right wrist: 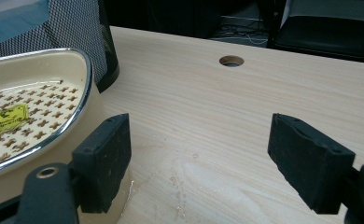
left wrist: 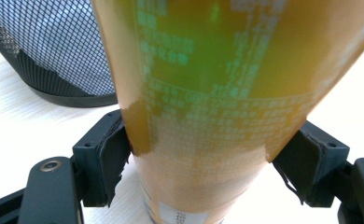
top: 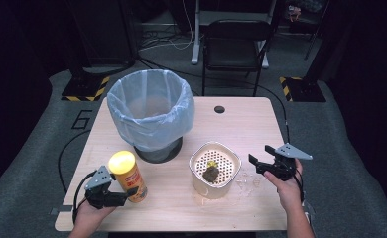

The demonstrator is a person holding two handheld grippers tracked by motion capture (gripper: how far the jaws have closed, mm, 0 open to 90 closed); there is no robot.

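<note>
while the left gripper [top: 124, 194] sits low at the near left of the table [top: 241, 124], its two black jaws are pressed against opposite sides of an upright yellow snack canister [top: 128, 176], clamped near its lower part; in the left gripper view the pads [left wrist: 112, 154] bear on the canister's [left wrist: 208, 102] orange-yellow printed wall, and the tube stands on the pale tabletop just in front of a black mesh waste bin [left wrist: 49, 56]. from above, that bin [top: 152, 111] is lined with a pale blue plastic bag and stands at the back left of the table, the canister just beside its base on the near side

over on the right, the right gripper [top: 261, 166] is held above the table, its jaws standing apart with nothing between them, just to the right of a cream strainer bowl [top: 228, 181] with a perforated insert. a dark lump [top: 211, 173] and a small yellow scrap [top: 211, 163] lie in that insert. in the right gripper view the left pad [right wrist: 103, 161] is close beside the bowl's [right wrist: 84, 98] chrome-edged rim, though i cannot tell whether it touches, and bare wood shows between the pads. some wet-looking specks [top: 246, 182] lie on the table between bowl and gripper
</note>
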